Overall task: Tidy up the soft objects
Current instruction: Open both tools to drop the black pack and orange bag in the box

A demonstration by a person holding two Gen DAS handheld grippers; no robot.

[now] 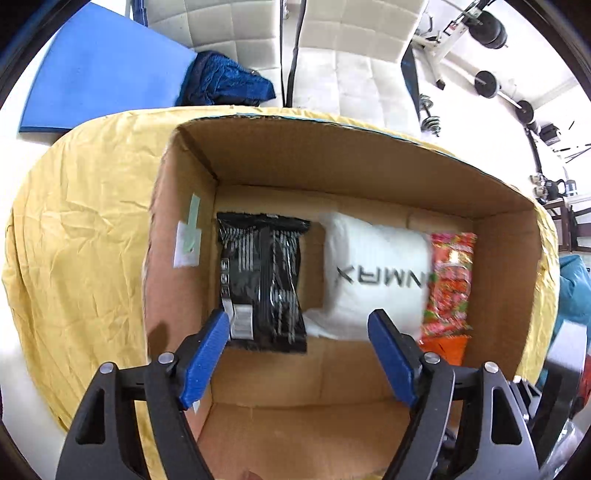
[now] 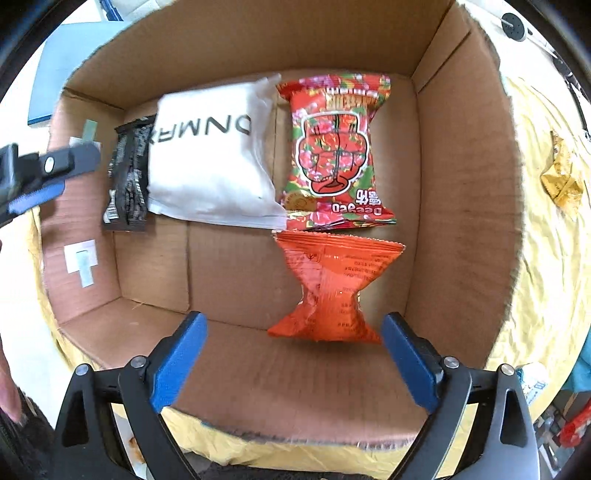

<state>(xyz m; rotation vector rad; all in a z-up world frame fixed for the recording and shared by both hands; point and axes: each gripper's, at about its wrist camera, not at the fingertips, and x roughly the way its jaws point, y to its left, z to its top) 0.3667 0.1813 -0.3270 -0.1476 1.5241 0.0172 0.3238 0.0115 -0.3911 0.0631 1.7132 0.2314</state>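
Resting on a table draped in yellow cloth (image 1: 85,229): one open cardboard box (image 1: 332,162), flaps up, four soft packets on its floor.

Lined up along the far wall, as seen in the right wrist view: black packet (image 2: 127,177) at the left, white pouch (image 2: 210,155) printed with dark letters in the middle, floral red packet (image 2: 334,147) at the right. White pouch overlapping the black packet's edge and touching the floral red packet. Lying just in front of the floral red packet, nearer the camera: orange packet (image 2: 332,288), pinched at its waist, top edge against the floral packet's lower seam.

Left gripper (image 1: 299,325) poised above the box, blue pads well apart, nothing between them; black packet and white pouch visible beyond the fingertips. Same gripper partly seen at the left edge of the right wrist view.

Right gripper (image 2: 293,325) also spread wide, holding nothing, orange packet sitting in line between its blue pads without contact.

Noted outside the box: crumpled yellow wrapper (image 2: 559,177) on the cloth to the right; blue mat (image 1: 103,70) and dark blue bundled fabric (image 1: 225,81) beyond the table; white quilted chairs (image 1: 236,29) and weight equipment (image 1: 487,81) in the background, blurred.
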